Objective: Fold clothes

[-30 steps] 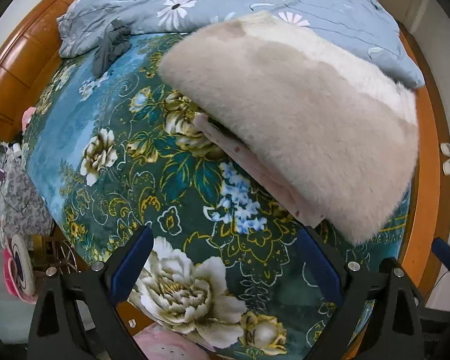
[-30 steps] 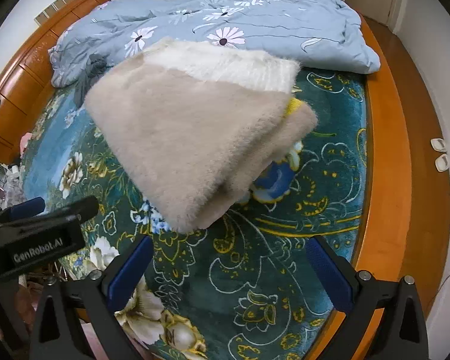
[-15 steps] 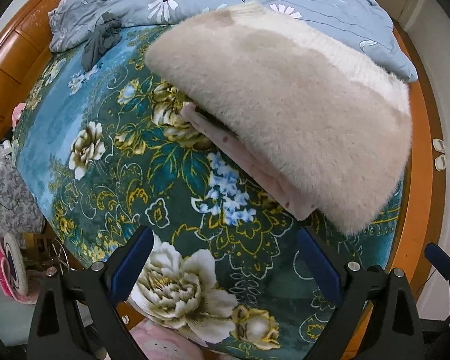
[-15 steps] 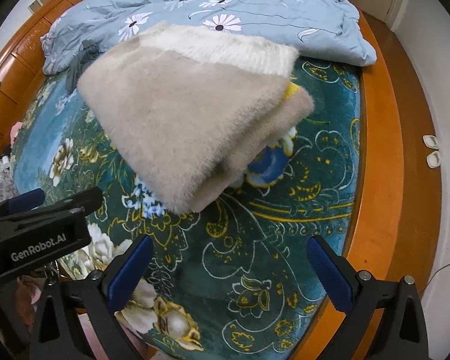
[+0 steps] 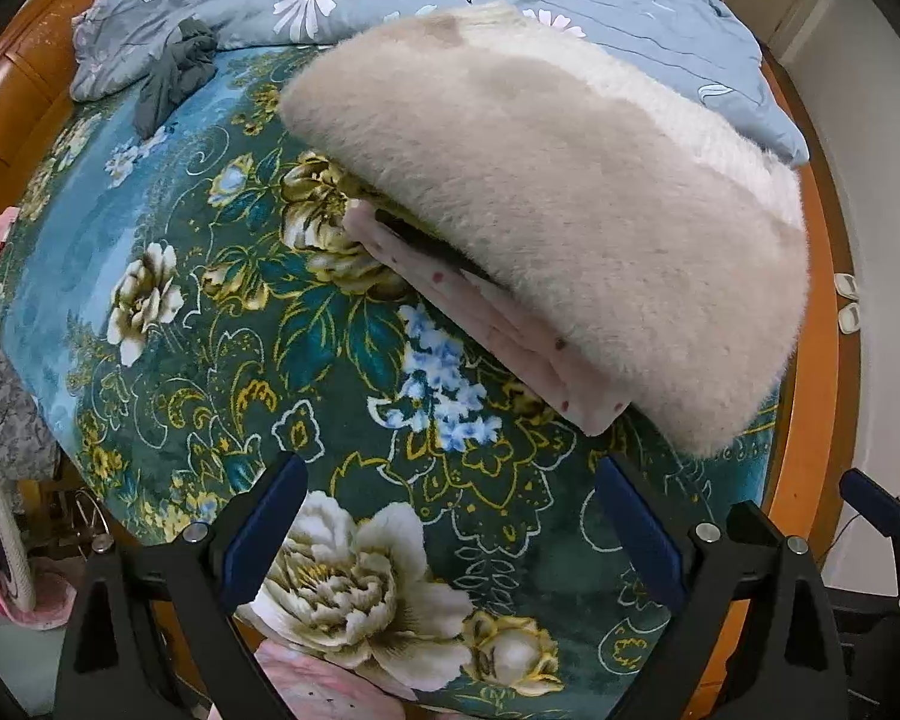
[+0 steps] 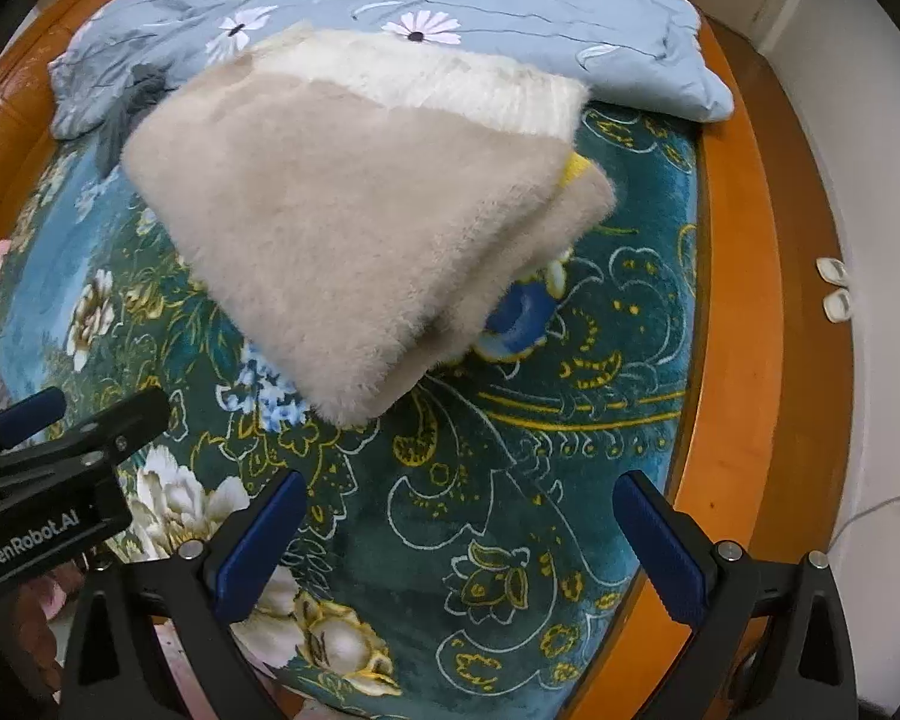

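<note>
A folded beige fluffy sweater [image 5: 570,210] with a cream band lies on the green floral bedspread [image 5: 222,324]; it also shows in the right wrist view [image 6: 354,222]. Under it lies a folded pink dotted garment [image 5: 498,336], its edge sticking out on the near left side. My left gripper [image 5: 450,534] is open and empty, held back from the stack above the bedspread. My right gripper [image 6: 459,540] is open and empty, also back from the sweater. The left gripper's body [image 6: 48,480] shows at the left of the right wrist view.
A blue daisy-print duvet [image 6: 450,6] is bunched at the far side of the bed. A dark grey garment [image 5: 174,72] lies beside it at the left. The wooden bed frame [image 6: 732,300] runs along the right; slippers [image 6: 834,294] lie on the floor beyond.
Both grippers have pulled back and up from the folded stack, which now looks smaller and farther away. Both stay open. The clothes have not moved.
</note>
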Motion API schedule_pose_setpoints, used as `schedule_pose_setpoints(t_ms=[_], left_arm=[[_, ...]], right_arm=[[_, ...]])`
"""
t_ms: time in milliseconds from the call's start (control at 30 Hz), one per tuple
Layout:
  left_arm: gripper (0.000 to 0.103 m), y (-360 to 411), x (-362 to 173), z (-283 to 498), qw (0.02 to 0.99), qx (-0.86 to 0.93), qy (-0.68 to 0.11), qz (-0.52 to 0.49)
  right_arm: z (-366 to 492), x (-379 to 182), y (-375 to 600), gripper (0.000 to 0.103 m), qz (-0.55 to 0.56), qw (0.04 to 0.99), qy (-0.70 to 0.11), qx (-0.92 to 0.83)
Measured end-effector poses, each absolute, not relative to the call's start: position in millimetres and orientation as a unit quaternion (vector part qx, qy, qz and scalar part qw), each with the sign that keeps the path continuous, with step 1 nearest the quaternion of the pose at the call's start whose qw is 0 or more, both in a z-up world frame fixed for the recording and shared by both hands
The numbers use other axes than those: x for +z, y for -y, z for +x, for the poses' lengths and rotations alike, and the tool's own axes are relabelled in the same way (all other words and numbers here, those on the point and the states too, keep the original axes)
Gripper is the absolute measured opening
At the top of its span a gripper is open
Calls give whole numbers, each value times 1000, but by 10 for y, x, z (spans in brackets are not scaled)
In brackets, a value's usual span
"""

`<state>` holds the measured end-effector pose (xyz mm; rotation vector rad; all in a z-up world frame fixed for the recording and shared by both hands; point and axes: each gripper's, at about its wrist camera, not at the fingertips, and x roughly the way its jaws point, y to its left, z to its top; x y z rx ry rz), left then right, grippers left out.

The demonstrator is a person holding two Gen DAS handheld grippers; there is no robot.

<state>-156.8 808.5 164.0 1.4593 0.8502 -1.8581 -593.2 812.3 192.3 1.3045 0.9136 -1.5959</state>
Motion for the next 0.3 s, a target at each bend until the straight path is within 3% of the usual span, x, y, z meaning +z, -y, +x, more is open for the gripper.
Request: schedule_pose_setpoints(t_ms=[300], left_arm=[[97,-7870,1596,-1499,269,-721,-329,548]], right_arm=[[-5738,2011,-8013,103,531,388,-366,-659]])
